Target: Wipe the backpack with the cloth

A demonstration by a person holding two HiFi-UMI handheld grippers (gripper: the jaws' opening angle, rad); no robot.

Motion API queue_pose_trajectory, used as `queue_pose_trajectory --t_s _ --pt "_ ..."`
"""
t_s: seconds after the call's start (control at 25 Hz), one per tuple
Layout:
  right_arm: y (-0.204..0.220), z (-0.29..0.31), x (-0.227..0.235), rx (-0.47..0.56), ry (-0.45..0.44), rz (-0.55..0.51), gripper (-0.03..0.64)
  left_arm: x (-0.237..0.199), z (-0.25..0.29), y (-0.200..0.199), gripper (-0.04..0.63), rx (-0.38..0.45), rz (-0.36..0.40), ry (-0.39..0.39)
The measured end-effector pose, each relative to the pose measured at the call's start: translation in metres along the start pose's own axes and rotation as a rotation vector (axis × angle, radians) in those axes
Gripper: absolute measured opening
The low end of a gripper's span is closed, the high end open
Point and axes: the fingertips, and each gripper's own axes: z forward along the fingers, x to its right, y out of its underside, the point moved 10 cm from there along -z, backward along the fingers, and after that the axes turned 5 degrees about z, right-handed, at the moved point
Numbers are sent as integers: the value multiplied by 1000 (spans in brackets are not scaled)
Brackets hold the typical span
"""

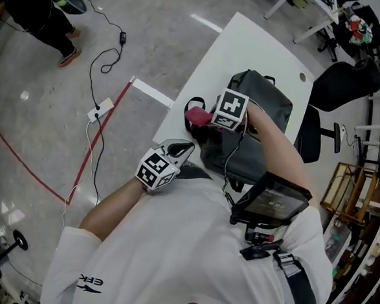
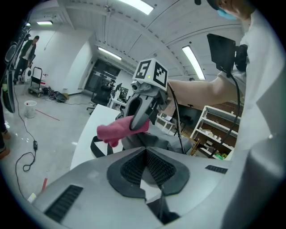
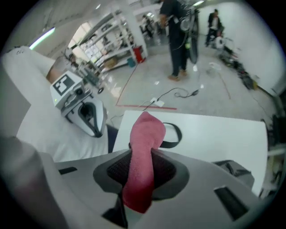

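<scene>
Closest in the head view, a white shirt (image 1: 190, 245) with a dark screen (image 1: 274, 199) strapped at the chest. Beyond it, a white tabletop (image 1: 243, 48) carrying a grey backpack (image 1: 264, 108), with a black strap (image 1: 192, 104) looping off its near-left end. Clenched in the right tongs (image 2: 136, 125), a pink cloth (image 3: 145, 134), held at that same end of the backpack, just above the strap. Left tongs (image 1: 182, 147) closed on nothing, near the bag but apart from it, judging by the left gripper view.

Probably the very start of wiping: cloth gripped and brought to the bag, no stroke readable. Next, likely: press the loose end onto the grey fabric and drag it along the panel, perhaps steadying the bag with the left.

Unclear whether cloth and fabric touch, hidden from above by the marker cube (image 1: 232, 111) and forearm (image 1: 275, 141). Near end of the backpack covered by shirt and screen, and only a corner caught in the right gripper view.
</scene>
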Motion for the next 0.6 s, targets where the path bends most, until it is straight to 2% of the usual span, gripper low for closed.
queue_pose_trajectory --t_s 0.12,0.28,0.44,0.6 --pt "31 -31 33 257 163 188 107 -10 17 -15 3 -2 45 1" --pt "93 -71 83 472 382 387 107 -15 53 -43 3 -9 92 14" --pt "149 -107 130 597 526 543 107 -7 87 -63 3 -36 142 62" --pt "184 -130 173 660 578 641 107 2 110 -72 3 -83 165 95"
